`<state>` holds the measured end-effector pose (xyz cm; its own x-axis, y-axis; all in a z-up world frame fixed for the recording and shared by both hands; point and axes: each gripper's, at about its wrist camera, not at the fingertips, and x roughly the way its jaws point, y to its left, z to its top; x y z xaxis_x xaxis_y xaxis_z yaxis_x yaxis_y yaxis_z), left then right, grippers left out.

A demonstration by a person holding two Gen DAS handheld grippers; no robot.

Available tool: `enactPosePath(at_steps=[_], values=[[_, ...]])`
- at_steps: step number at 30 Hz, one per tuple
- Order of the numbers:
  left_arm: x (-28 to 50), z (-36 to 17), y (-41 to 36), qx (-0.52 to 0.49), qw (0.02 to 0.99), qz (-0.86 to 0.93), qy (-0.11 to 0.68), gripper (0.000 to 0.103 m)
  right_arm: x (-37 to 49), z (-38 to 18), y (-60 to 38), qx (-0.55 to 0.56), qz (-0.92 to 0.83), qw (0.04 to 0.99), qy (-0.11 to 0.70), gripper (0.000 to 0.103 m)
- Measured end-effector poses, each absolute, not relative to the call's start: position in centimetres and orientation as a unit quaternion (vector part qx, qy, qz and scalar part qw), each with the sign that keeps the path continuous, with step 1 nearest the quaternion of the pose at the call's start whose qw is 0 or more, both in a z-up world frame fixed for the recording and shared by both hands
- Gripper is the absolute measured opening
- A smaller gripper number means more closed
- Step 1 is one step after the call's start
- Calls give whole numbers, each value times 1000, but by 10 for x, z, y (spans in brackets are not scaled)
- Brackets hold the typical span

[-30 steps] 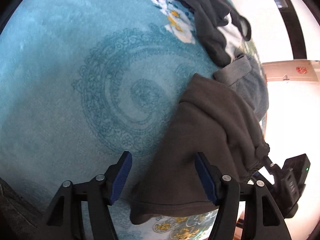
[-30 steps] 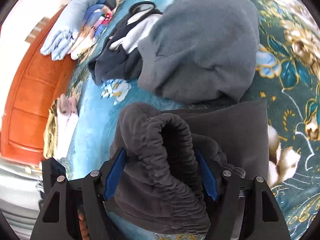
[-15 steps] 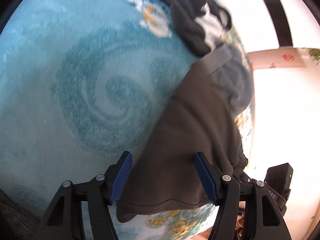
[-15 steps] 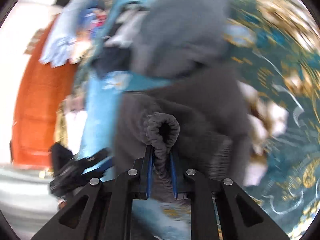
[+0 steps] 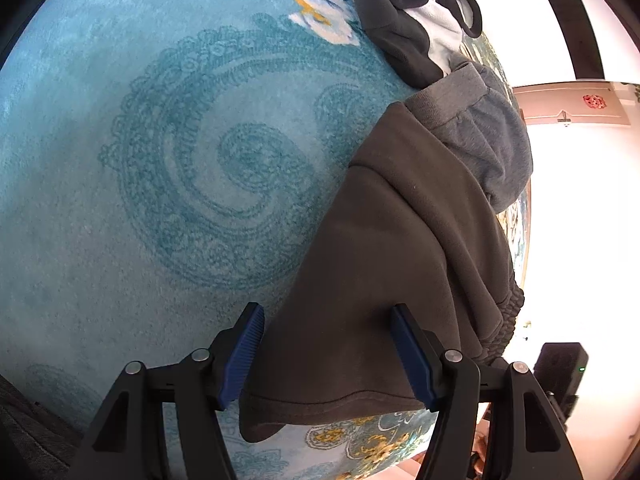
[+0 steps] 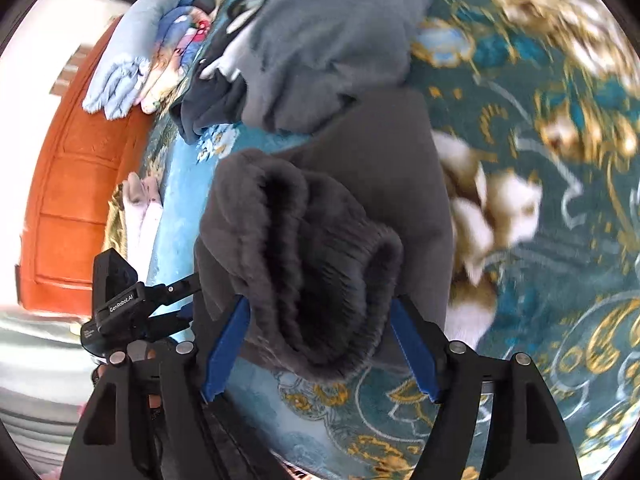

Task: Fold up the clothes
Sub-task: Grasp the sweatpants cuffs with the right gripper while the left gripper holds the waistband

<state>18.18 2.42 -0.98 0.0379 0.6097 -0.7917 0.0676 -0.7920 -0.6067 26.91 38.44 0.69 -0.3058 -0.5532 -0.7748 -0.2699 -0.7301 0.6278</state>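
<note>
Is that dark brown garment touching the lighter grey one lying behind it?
Touching. In the left wrist view the dark brown garment lies over the grey garment's ribbed edge with no blanket between them; the right wrist view shows them overlapping too.

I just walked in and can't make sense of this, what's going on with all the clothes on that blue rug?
A person is folding clothes with a handheld gripper in each hand. Both are working on the dark brown pants lying on the blue patterned rug. The left gripper is open over the hem end. The right gripper is open around the bunched elastic waistband, gripping nothing. A grey garment and a dark garment lie just beyond, not yet folded.
</note>
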Motion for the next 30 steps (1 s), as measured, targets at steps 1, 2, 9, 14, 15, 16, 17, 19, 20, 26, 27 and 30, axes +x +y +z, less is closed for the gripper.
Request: enactPosePath(at_steps=[1,2,9,14,15,16,17,19,20,26,27,30], values=[[182,-10,24,-690,208,648,-245,69,273,4,387,580,-724,98,-361,83],[183,-10,24,-690,209,648,-245,69,275,0,391,575,-721,96,-373,85],[184,-9,23,-689,209,649,-245,69,252,-16,387,556,-724,99,-397,88],[183,-10,21,-690,207,648,-245,69,244,-20,385,545,-720,87,-422,87],[183,-10,21,-690,207,648,-246,69,244,-16,384,541,-724,88,-419,84],[183,-10,20,-689,208,649,-247,69,244,-11,383,538,-729,90,-414,80],[183,-10,20,-689,209,649,-247,69,243,-6,383,536,-732,92,-409,70],[184,-8,20,-686,215,649,-248,69,241,5,382,533,-738,96,-402,50],[184,-6,20,-683,219,651,-248,69,240,11,381,533,-740,100,-398,39],[182,10,23,-653,265,662,-255,67,235,52,379,504,-758,137,-390,30],[184,17,27,-643,286,664,-252,67,236,60,382,500,-762,140,-386,30],[190,37,47,-616,350,667,-228,67,241,77,391,489,-775,142,-376,30]])
